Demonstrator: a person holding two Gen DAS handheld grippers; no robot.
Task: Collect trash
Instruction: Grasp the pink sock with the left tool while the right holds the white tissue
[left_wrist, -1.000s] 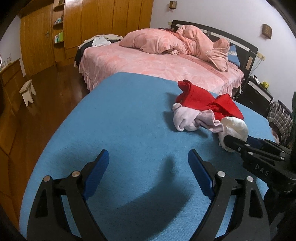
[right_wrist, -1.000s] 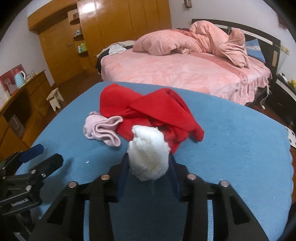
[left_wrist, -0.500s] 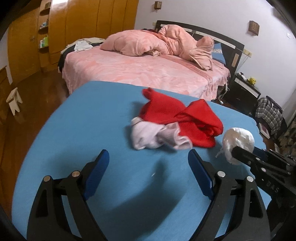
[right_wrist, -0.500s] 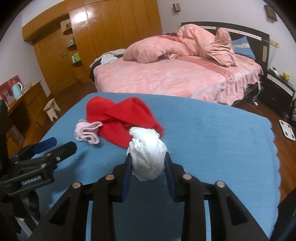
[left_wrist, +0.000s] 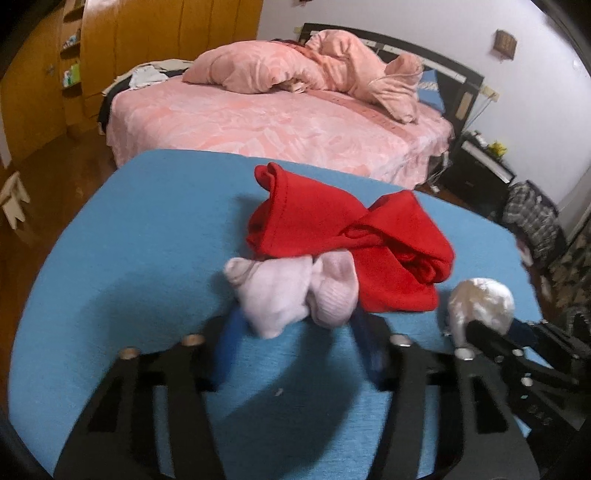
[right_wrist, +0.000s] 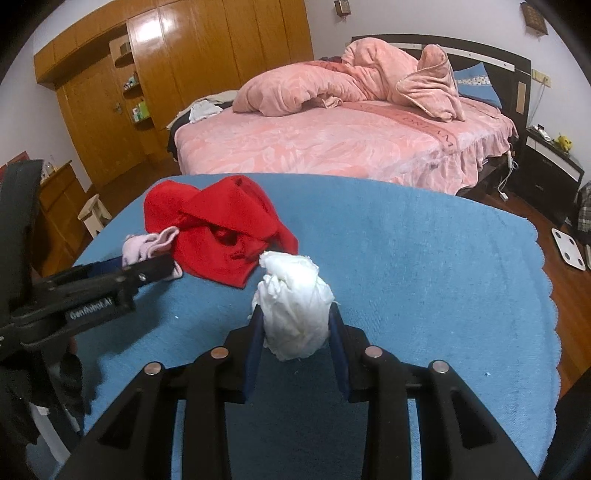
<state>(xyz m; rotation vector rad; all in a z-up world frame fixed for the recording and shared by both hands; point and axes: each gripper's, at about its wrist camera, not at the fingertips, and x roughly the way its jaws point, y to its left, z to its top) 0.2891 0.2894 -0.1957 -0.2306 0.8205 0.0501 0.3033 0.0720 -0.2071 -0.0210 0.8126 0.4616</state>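
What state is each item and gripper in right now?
Right gripper: shut on the white tissue wad, lifted off the blue cloth.
Left gripper: jaws have just been closing around the pink socks; contact unclear.
Red garment: crumpled, lying on the cloth, touching the socks.

A bedroom is shown. The near ground is filled by a surface covered in blue cloth (right_wrist: 424, 258). Beyond it a bed (right_wrist: 332, 147) is spread with pink bedding, and a crumpled pink quilt (right_wrist: 351, 85) is heaped at its far end against a dark headboard (right_wrist: 491, 61). The far left is lined with wooden wardrobes (right_wrist: 192, 55) fitted with small open shelves. A white stool (right_wrist: 94, 214) is set on the polished wooden floor (left_wrist: 55, 173) at the left. A dark nightstand (right_wrist: 554, 166) is placed at the right of the bed, and white scales (right_wrist: 569, 249) are laid on the floor near it. The walls (left_wrist: 535, 92) are painted pale.
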